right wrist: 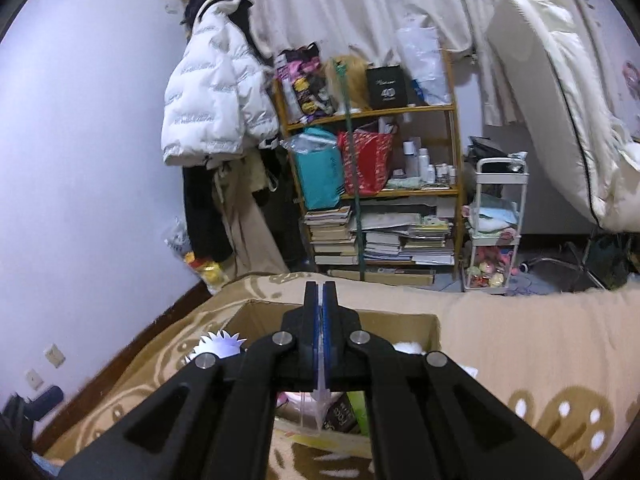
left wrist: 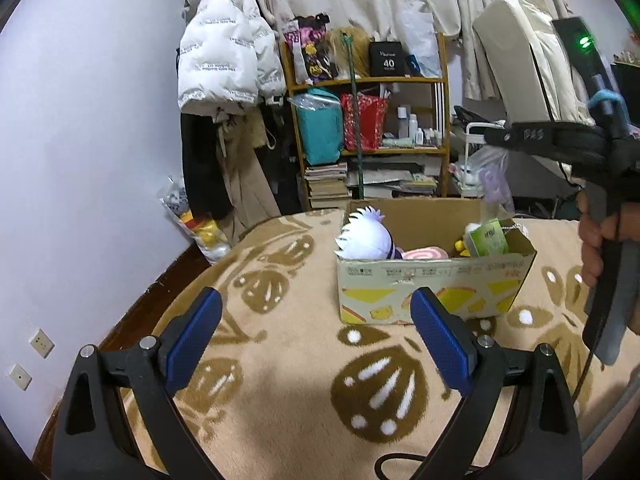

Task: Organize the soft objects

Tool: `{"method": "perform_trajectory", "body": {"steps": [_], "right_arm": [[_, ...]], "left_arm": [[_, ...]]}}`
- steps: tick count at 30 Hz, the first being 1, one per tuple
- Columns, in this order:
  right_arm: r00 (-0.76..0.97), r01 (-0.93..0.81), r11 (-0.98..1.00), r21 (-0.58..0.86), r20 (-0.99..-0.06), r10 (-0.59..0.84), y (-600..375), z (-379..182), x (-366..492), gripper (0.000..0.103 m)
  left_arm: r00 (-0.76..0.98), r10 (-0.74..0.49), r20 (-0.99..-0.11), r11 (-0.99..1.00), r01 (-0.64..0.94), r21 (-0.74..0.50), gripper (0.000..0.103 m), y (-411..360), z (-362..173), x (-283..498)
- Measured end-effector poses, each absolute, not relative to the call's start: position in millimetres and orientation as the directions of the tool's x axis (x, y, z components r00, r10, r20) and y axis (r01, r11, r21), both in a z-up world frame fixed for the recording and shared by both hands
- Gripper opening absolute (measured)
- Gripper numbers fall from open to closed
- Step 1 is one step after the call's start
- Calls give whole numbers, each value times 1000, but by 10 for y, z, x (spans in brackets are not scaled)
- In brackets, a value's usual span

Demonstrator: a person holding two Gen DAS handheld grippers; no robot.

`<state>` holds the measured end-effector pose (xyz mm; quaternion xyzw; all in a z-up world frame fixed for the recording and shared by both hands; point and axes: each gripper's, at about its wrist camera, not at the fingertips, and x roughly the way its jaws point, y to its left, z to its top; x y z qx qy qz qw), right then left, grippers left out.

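Observation:
A cardboard box (left wrist: 436, 292) stands on the beige patterned blanket (left wrist: 280, 360). It holds a white spiky-haired plush (left wrist: 366, 236), a pink plush (left wrist: 424, 254) and a green packet in clear plastic (left wrist: 488, 236). My left gripper (left wrist: 316, 336) is open and empty, low over the blanket in front of the box. My right gripper (right wrist: 321, 320) is shut on the top of a clear plastic bag (right wrist: 320, 404), above the box (right wrist: 424, 324). From the left wrist view the bag (left wrist: 496, 188) hangs over the box's right end. The white plush (right wrist: 218, 346) shows at the left.
A wooden shelf (left wrist: 368, 120) with bags, bottles and book stacks stands behind the bed. A white puffer jacket (left wrist: 224, 48) hangs at the left wall. A white trolley (right wrist: 496, 224) stands right of the shelf. The blanket's left edge drops to dark floor.

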<state>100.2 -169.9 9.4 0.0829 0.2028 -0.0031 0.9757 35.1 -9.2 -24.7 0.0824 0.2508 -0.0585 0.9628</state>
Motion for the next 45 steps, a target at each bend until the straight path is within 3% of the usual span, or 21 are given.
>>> {"method": "perform_trajectory", "body": {"steps": [7,19,23,26,27,31,36,45], "right_arm": [[878,-7,984,180,-470,92,-1786,-44,1212,4],[876,-18,982,187,-470,106,-1914,21,1000,9],[878,0,983,182,-471,88,-1981,94,786,36],[888,11,986,169,-455,68,-2012,191,594,40],[890,12,987,160,-453,62,-2014,219,532,49],[898,17,989,146,-436,49,-2010,298,284,62],[903,40,988,150,-428,29,-2026,313,-31,87],[896,89,985,149,-443,-14,-2103,158,-400,102]], "left_arm": [[868,-65,-493,983,141,119,94,-66,-250,362],[897,-46,-440,986,111,122,94,-27,-177,225],[898,-39,-438,989,97,110,94,11,-149,201],[906,-37,-422,992,85,96,95,51,-103,137],[908,-39,-418,992,85,93,95,63,-88,119],[911,-42,-411,992,88,93,99,72,-67,82],[913,-52,-405,989,105,109,99,38,-45,21],[911,-54,-408,984,119,135,102,-21,-54,-76]]}}
